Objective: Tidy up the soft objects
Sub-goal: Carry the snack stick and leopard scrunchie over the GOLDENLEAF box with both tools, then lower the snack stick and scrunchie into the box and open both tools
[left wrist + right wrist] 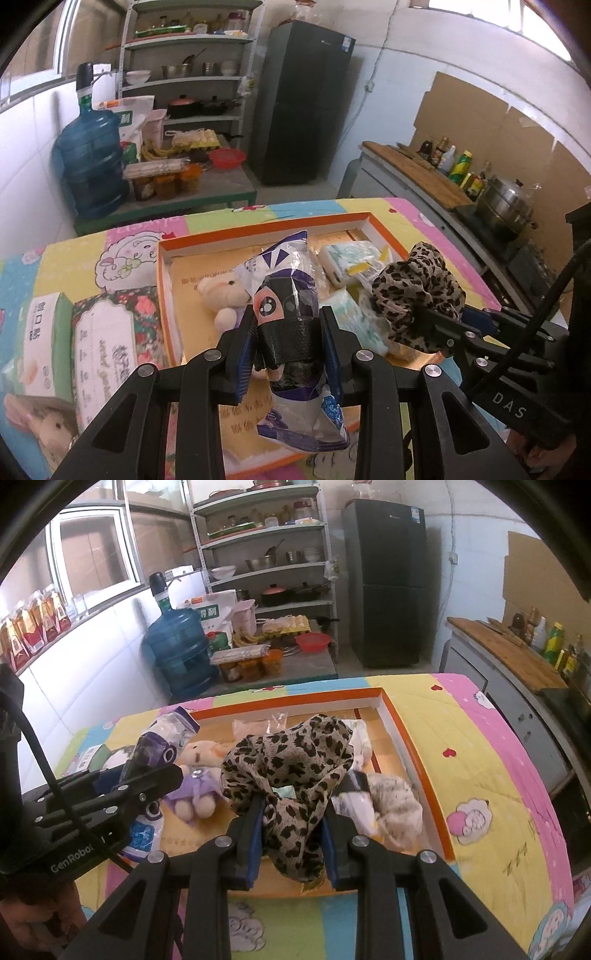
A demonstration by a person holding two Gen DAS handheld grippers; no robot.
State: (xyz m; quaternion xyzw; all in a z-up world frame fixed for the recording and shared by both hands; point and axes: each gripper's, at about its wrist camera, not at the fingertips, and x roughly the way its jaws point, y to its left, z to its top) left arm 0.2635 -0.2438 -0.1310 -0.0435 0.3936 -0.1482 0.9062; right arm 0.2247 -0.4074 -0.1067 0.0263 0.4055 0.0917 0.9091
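My left gripper is shut on a purple and white plastic packet, held upright above the orange-rimmed box. To its right, my right gripper is shut on a leopard-print cloth that bunches up over its fingers; the same cloth shows at the right of the left wrist view. Inside the box lie a cream teddy bear in a purple dress, white tissue packs and a fluffy pale bundle. The left gripper with its packet appears at the left of the right wrist view.
The box rests on a table with a colourful cartoon cloth. Tissue packs lie left of the box. Behind stand a blue water jug, a metal shelf rack, a black fridge and a counter with bottles.
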